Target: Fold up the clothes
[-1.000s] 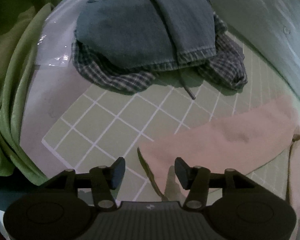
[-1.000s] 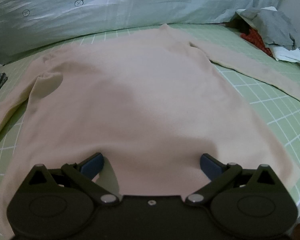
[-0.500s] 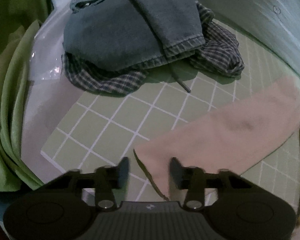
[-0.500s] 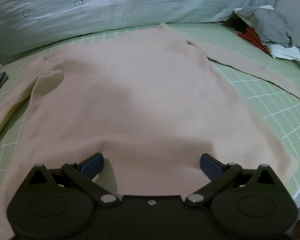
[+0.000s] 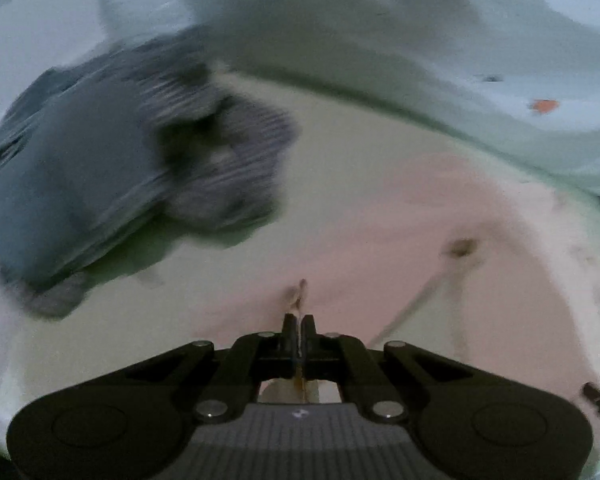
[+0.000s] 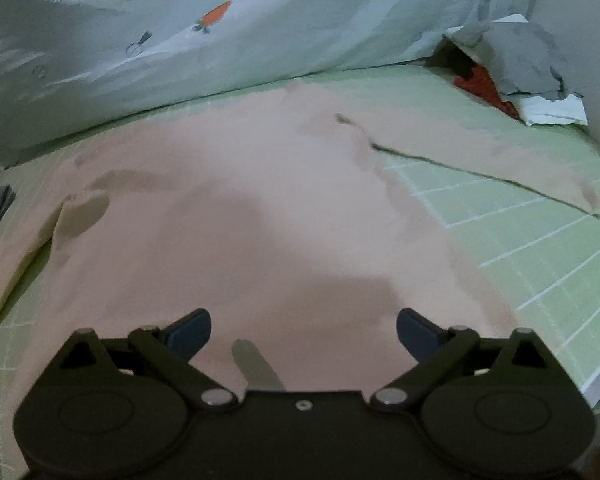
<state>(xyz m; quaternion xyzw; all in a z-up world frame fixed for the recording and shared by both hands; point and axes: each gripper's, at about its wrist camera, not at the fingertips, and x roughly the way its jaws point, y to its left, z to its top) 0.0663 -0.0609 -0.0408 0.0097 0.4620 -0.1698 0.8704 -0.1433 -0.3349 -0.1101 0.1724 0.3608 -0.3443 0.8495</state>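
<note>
Pink sweater (image 6: 236, 208), no legible writing

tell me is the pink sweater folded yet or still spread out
Mostly spread: the pink sweater lies flat on the bed, one sleeve stretched out sideways. The left gripper pinches its fabric.

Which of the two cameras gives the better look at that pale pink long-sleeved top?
The right wrist view: the pale pink long-sleeved top lies sharp, spread across the green checked bedsheet. The left wrist view shows only a blurred sleeve, pinched in the left tongs.
</note>
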